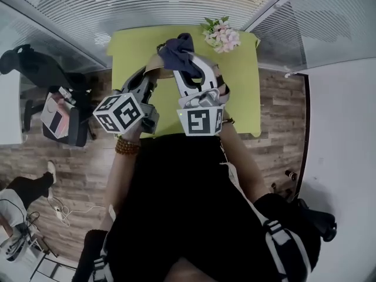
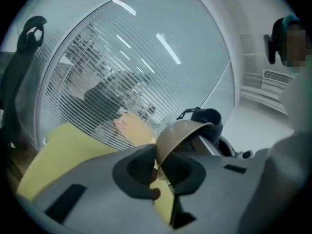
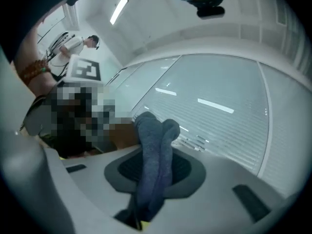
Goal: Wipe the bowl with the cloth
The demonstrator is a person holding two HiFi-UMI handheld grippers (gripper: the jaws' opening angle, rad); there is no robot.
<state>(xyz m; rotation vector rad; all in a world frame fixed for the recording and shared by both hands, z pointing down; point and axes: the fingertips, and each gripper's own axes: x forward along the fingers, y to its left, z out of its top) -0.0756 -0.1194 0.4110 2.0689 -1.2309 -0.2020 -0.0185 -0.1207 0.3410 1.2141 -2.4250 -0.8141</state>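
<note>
The left gripper point(image 2: 158, 172) is pinching the tan bowl point(image 2: 181, 133) by its rim, holding it tilted over the far edge of the green desk point(image 1: 242, 93). The right gripper point(image 3: 152, 179) is clamping its jaws on the folded blue cloth point(image 3: 155, 150), whose free end is bunching at the bowl's mouth. A good wipe probably calls for a firm rim pinch, with the cloth pressing on the inner wall and sweeping round, without levering the bowl loose.

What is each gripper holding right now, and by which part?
The left gripper pinches the tan bowl by its rim. The right gripper clamps the dark blue cloth at a bunched fold.
</note>
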